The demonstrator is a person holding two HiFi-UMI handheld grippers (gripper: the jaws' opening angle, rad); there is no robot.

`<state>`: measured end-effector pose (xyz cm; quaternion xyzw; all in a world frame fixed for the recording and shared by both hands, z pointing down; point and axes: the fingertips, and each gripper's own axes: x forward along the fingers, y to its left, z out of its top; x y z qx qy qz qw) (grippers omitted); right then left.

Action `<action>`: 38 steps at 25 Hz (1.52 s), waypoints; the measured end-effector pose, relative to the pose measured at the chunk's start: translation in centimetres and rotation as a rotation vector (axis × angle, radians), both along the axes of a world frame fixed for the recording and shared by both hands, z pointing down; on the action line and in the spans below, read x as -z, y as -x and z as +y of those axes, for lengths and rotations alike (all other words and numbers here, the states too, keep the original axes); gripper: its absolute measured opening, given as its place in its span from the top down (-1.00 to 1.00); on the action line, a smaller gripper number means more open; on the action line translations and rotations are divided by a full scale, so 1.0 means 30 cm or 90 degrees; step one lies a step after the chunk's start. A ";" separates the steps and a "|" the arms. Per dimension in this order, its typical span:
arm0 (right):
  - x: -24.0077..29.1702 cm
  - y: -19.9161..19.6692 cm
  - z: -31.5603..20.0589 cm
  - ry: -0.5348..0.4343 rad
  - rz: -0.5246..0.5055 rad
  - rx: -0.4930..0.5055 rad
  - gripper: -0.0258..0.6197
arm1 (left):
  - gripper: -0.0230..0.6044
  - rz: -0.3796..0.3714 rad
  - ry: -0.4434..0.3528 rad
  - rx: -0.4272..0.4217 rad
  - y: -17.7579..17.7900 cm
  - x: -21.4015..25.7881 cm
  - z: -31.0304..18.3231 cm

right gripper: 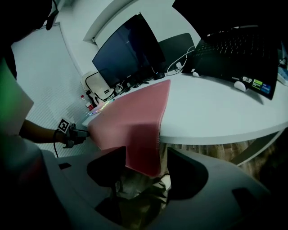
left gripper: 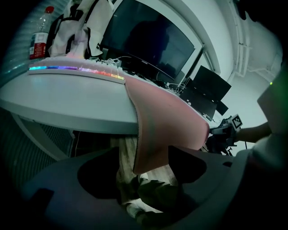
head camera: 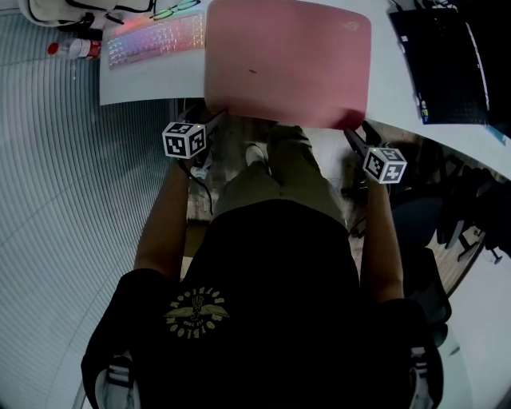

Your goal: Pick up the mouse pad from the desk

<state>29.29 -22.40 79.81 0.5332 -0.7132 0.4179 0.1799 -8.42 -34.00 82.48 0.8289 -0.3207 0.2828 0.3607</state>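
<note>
A pink mouse pad (head camera: 287, 60) lies on the white desk (head camera: 144, 80), and its near edge hangs over the desk's front. My left gripper (head camera: 215, 118) is at the pad's near left corner and my right gripper (head camera: 351, 132) at its near right corner, both just below the desk edge. In the left gripper view the drooping corner of the pad (left gripper: 166, 121) hangs between the left gripper's (left gripper: 144, 164) wide jaws, unpinched. The right gripper view shows the other corner (right gripper: 135, 121) hanging loose between the right gripper's (right gripper: 146, 164) spread jaws.
A backlit keyboard (head camera: 156, 40) lies left of the pad, with a bottle (head camera: 72, 49) and glasses (head camera: 174, 9) beyond it. A black laptop (head camera: 443, 60) sits at the right. Monitors (left gripper: 148, 42) stand at the back. My legs are under the desk edge.
</note>
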 end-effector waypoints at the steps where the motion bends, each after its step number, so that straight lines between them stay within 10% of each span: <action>1: -0.009 0.000 -0.004 0.004 -0.003 0.003 0.09 | -0.12 0.000 0.003 -0.004 -0.007 -0.009 -0.003; 12: -0.048 0.072 -0.069 0.004 -0.033 0.052 0.07 | -0.10 0.038 0.031 -0.052 -0.091 -0.040 -0.002; 18: 0.026 0.051 -0.039 -0.020 -0.006 0.051 0.71 | 0.84 0.007 0.026 -0.025 -0.060 0.011 0.035; 31: 0.361 0.120 -0.085 -0.112 0.055 0.065 0.87 | 0.86 0.015 -0.150 -0.112 -0.111 0.461 -0.003; 38: 0.547 0.076 -0.164 -0.176 0.008 -0.004 0.87 | 0.86 0.063 -0.202 -0.059 -0.128 0.653 -0.108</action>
